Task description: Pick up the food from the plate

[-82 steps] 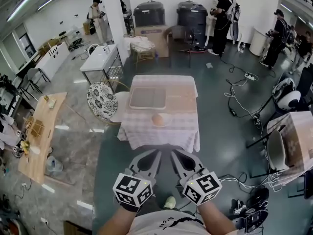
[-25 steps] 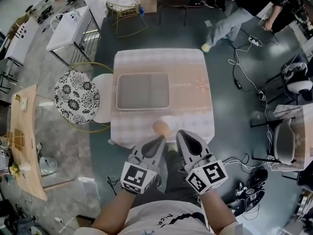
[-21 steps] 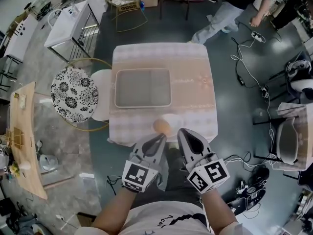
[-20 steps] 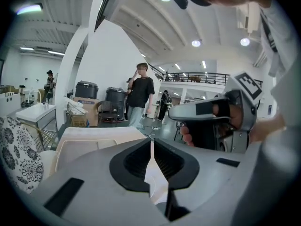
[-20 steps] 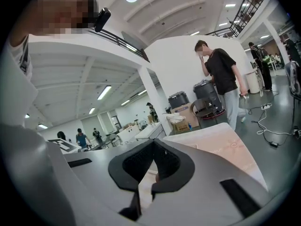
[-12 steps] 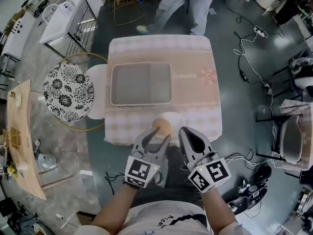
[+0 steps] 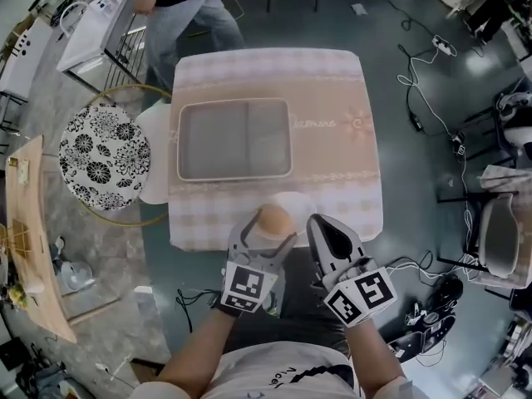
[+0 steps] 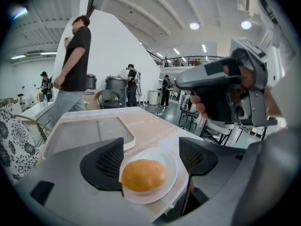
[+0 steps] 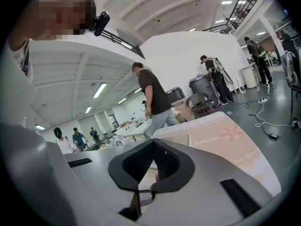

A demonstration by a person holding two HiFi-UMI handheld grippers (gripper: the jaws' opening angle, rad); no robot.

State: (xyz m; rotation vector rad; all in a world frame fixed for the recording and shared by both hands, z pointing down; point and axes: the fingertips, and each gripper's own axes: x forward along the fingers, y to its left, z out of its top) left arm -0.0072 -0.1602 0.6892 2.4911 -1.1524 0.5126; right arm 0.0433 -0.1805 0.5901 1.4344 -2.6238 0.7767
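The left claw (image 8: 151, 157) stands open, and its jaws have just been opening. The bun (image 8: 143, 175) sits between the 2 pads, but no pad presses on it yet. It looks nearer to the left pad than to the right one. The right claw (image 9: 154, 160) is closed on nothing and hangs just beside the left one, at the near edge of the table (image 7: 332, 156).

The bun lies on a small white plate (image 8: 168, 158) close to that near edge, in front of an empty grey tray (image 7: 235, 140).

I think 2 things can go wrong. Because the bun is off-centre, the nearer pad may push it first and roll it on the plate. Also, if the jaws close too low, they may catch the rim and drag the plate toward the table edge. A hard squeeze would probably flatten the soft bun.

1 second ago the left claw was shut and short of the plate; now it is lower and around the bun. A walking person (image 7: 179, 7) has passed from the far right side to the far left corner.
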